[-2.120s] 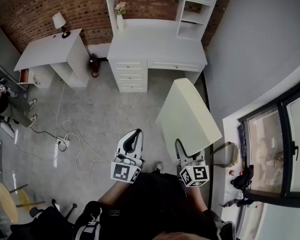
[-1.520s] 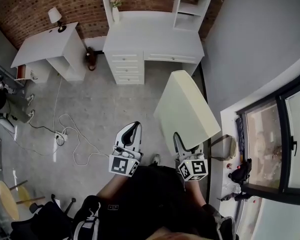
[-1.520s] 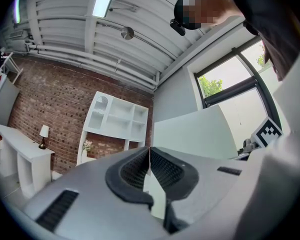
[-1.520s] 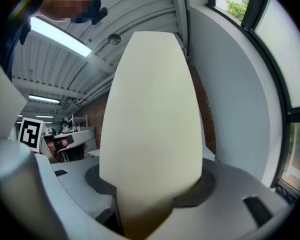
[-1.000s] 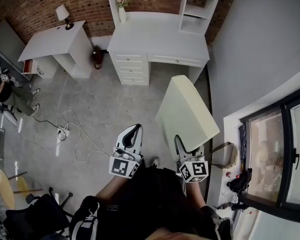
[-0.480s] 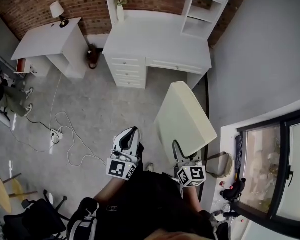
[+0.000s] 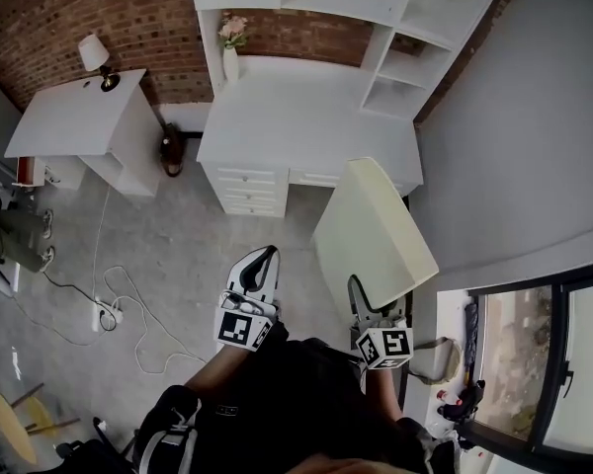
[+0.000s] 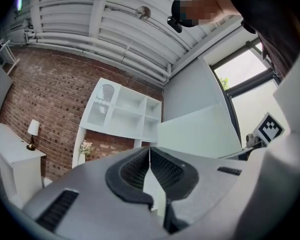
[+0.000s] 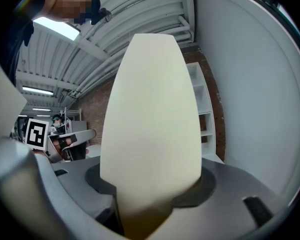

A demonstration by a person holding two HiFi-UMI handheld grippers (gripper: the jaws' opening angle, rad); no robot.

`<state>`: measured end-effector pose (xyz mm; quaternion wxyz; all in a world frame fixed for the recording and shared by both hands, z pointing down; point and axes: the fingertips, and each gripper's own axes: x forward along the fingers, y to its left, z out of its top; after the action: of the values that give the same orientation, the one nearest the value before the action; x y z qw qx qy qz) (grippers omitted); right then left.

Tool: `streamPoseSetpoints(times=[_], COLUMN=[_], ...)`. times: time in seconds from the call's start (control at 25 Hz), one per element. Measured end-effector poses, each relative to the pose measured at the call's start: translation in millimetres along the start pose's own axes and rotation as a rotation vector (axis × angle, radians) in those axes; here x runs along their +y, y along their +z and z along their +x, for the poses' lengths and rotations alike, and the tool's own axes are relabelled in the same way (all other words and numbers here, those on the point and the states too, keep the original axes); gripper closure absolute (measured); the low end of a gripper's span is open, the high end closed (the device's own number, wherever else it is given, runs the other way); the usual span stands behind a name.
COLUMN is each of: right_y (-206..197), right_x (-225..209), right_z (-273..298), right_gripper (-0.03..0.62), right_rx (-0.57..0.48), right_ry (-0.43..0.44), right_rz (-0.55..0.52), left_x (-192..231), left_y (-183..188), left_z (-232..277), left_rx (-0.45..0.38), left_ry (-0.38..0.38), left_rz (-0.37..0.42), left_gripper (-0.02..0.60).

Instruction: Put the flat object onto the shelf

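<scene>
— Slab (image 7: 371,227) first: how will it handle?
— Light for its bulk, I'd judge. It looks like a thick cream foam pad, soft at the edges and likely to flex and sway when swung. It seems neither fragile nor slippery. The right claw (image 7: 359,299) has its jaws parted by the slab's thickness and clamped on the near short edge. The slab rises away from it, tilted, above the floor (image 7: 178,235) and just short of the white surface (image 7: 306,117).
— Is one edge enough?
— Probably, though a hold at one end of a long pad leaves the far end loose. The left claw (image 7: 261,265) has its jaws closed together on nothing, beside the slab and not touching it. It could steady the long side.
— And the count?
— One slab. Two claws. One shelf unit (image 7: 407,62) at the back of the white surface, with several open compartments; I cannot tell which would take the slab. One vase of flowers (image 7: 229,52) on that surface, and one lamp (image 7: 92,57) on a second, smaller surface (image 7: 69,126) to the left.
</scene>
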<state>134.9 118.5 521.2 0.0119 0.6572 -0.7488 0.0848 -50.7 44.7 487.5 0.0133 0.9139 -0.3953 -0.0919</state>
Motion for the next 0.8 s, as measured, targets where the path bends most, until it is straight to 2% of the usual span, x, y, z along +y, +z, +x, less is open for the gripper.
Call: streamPoseSetpoints(times=[0.12, 0.2, 0.44, 0.64, 0.8], right_y=[3.5, 1.5, 9.5, 33.6, 75.8], right_x=[0.1, -1.9, -21.4, -61.5, -96.1], right_z=[42.3, 64.3, 157.7, 242.3, 308.6], right_gripper=[0.307, 0.307, 0.309, 0.308, 0.308], right_rx=[0.007, 0.033, 0.05, 0.0, -0.067], right_ry=[-0.007, 0.0, 0.035, 0.067, 0.086], right_rz=[0.002, 0.001, -0.048, -0.103, -0.144], left_x=[34.9, 50.0, 93.2, 127.7, 169.1], left_y=[-2.1, -6.3, -44.3, -43.6, -29.8], left_z=[32.4, 45.4, 100.5, 173.4, 243.7], left_rx=[0.008, 0.012, 0.107, 0.083, 0.051], left_ry=[-0.002, 0.013, 0.034, 0.059, 0.11], left_rz=[0.01, -0.01, -0.074, -0.03, -0.001], left_gripper=[0.566, 0.566, 0.566, 0.565, 0.566])
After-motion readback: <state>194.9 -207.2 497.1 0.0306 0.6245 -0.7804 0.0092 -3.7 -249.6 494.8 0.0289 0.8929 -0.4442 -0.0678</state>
